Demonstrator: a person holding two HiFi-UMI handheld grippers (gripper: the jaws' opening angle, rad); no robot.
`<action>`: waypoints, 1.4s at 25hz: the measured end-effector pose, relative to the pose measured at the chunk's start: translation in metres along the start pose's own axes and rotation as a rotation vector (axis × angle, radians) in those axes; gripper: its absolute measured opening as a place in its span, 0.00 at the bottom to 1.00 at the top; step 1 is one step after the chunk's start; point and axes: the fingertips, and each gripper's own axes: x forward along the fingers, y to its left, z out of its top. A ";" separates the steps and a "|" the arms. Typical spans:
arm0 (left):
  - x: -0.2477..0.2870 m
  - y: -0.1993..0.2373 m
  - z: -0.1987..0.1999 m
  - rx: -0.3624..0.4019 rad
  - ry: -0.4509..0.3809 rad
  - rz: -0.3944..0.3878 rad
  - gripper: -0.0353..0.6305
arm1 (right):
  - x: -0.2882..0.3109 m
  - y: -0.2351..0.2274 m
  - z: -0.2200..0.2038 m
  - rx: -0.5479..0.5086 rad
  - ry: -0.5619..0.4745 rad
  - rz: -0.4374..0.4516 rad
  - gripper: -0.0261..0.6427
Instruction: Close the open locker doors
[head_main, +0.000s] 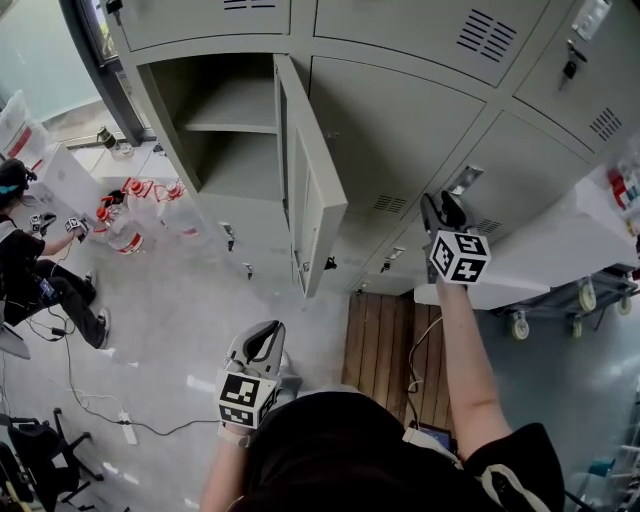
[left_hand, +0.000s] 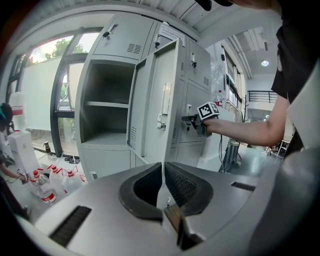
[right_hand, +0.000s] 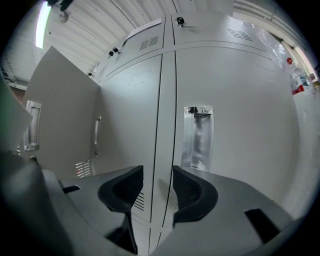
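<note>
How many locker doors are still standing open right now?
1. The open door swings out from the shelved compartment at the upper left of the head view. The other doors in view are shut. Lockers beyond the frame may be hidden.

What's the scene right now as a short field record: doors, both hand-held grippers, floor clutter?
open door: one locker door, swung wide, shelf compartment exposed
left hand-held gripper: shut, nothing in it, held low, away from the lockers
right hand-held gripper: open, nothing between the jaws, facing a shut door near its recessed handle
floor: water bottles left of the lockers, a person beside them
status: open door not yet closed
</note>
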 end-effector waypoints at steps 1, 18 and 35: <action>0.001 0.001 0.002 -0.003 -0.001 0.010 0.10 | -0.004 0.003 -0.001 0.001 0.000 0.006 0.33; 0.046 0.008 0.020 -0.016 -0.042 0.000 0.22 | -0.114 0.091 -0.052 0.150 0.036 0.084 0.33; 0.102 0.000 0.041 -0.017 -0.066 -0.017 0.39 | -0.182 0.088 -0.100 0.233 0.121 -0.031 0.33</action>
